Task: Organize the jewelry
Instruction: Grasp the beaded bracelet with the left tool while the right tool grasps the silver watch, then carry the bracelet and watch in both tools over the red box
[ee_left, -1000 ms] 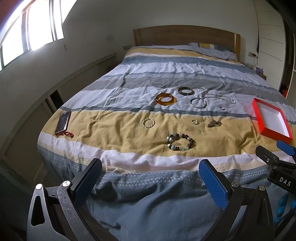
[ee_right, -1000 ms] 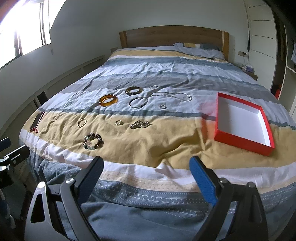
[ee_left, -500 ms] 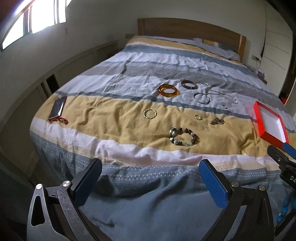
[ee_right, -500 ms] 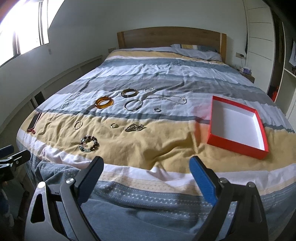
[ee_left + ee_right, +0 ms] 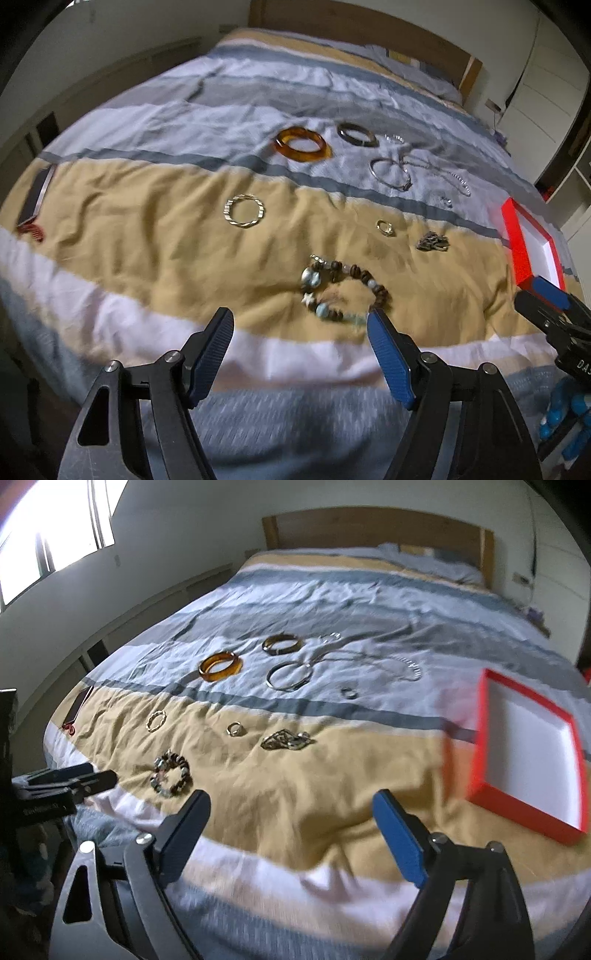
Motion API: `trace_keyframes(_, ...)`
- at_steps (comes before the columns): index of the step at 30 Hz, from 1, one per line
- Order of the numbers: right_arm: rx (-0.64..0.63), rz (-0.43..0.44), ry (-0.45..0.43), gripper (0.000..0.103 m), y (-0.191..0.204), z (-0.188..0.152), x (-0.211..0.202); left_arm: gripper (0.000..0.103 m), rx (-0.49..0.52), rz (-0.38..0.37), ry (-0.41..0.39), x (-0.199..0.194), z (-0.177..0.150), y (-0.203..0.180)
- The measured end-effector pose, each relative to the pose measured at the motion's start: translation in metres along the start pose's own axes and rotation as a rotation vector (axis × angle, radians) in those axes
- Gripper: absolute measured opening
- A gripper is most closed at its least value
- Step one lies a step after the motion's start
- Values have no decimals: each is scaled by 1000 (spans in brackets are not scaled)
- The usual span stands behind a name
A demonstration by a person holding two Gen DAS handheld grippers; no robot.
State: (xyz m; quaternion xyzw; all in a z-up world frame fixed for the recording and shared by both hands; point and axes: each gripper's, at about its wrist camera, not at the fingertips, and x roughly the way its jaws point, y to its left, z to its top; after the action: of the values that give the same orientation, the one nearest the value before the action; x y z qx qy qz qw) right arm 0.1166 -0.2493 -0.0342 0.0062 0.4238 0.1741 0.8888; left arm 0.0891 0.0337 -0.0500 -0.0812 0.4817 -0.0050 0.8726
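The left gripper (image 5: pixel 300 323), its jaws just narrowed but parted and empty, has the beaded bracelet (image 5: pixel 341 291) just beyond its right fingertip at one o'clock. The right gripper (image 5: pixel 291 808), also empty and closing slightly, sits farther; red box (image 5: pixel 480 738) at two o'clock.

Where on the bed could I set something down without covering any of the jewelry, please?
Bare yellow cover lies between the crumpled chain piece and the red box, and between the phone and the gold twisted ring. It is crowded around the amber bangle, silver hoop and necklace.
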Motion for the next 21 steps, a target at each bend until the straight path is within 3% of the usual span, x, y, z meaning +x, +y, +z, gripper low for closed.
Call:
trace_keyframes(3,-3,39,35,69,1,10,29,59,-7,-4,57,33,11,0)
trace_keyframes(8,53,83,95,67,-10,24,78,51,1,-1,126,69,15,-3)
trace_keyframes(13,103,94,130,55,-18,33,116,44,50,20,132,77,16,-14)
trace_keyframes(17,99,110,148,39,-17,38,130,22,80,24,118,77,18,-21)
trace_keyframes(21,90,138,143,36,-18,36,131,22,105,33,89,73,19,-29)
